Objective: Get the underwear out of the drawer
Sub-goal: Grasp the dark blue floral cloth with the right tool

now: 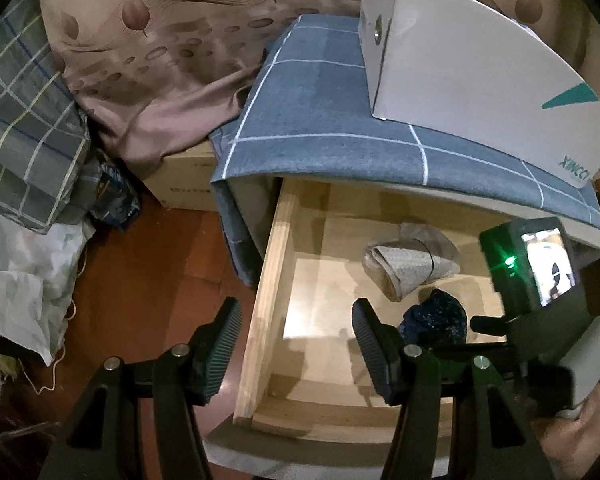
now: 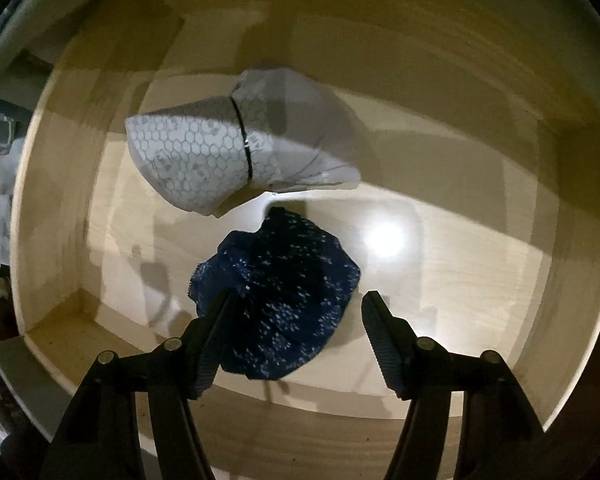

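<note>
We see the dark blue underwear (image 2: 276,300) lying crumpled on the floor of the open drawer (image 2: 480,264), toward its front wall, with no clear long axis, just a rounded heap. It sits directly below the right gripper (image 2: 296,340), offset toward its left finger (image 2: 212,344), which touches the cloth edge; the other finger stands clear, so the jaws are part-way open, holding nothing. A grey patterned roll (image 2: 204,156) lies just behind. Our left gripper (image 1: 296,348) hangs wide and empty over the drawer's side wall, so we judge the right 1 nearer.
</note>
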Available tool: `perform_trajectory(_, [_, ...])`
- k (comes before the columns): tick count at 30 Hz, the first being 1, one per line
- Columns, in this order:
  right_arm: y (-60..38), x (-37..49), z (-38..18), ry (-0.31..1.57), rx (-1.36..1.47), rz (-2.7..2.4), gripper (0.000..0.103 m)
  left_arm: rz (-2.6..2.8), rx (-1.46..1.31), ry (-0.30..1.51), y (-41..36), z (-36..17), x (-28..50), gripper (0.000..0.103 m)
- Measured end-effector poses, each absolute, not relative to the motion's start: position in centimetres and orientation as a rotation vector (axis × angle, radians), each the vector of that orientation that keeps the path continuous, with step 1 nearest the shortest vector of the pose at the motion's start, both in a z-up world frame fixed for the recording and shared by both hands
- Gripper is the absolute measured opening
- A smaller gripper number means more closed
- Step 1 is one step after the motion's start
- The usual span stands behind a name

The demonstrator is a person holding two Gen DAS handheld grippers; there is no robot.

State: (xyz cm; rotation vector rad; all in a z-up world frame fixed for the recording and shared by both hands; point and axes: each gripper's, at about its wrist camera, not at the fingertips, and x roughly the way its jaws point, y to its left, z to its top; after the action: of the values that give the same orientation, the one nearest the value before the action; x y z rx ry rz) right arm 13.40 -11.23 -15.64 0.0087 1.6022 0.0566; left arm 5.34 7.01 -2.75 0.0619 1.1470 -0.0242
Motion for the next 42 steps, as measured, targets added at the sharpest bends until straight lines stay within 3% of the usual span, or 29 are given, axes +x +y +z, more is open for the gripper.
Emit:
perform_trajectory(14, [-11.8, 11.3, -16.8, 1.619, -0.104, 0.045, 0.05, -0.045, 0.087, 1.165, 6.7, -3.2, 5.3, 0.059])
perform_trajectory(42, [-19.7, 6.0, -18.7, 1.714, -0.047, -0.038, 0.043, -0.05, 0.157, 1.175, 5.4, -4.0, 5.5, 0.059])
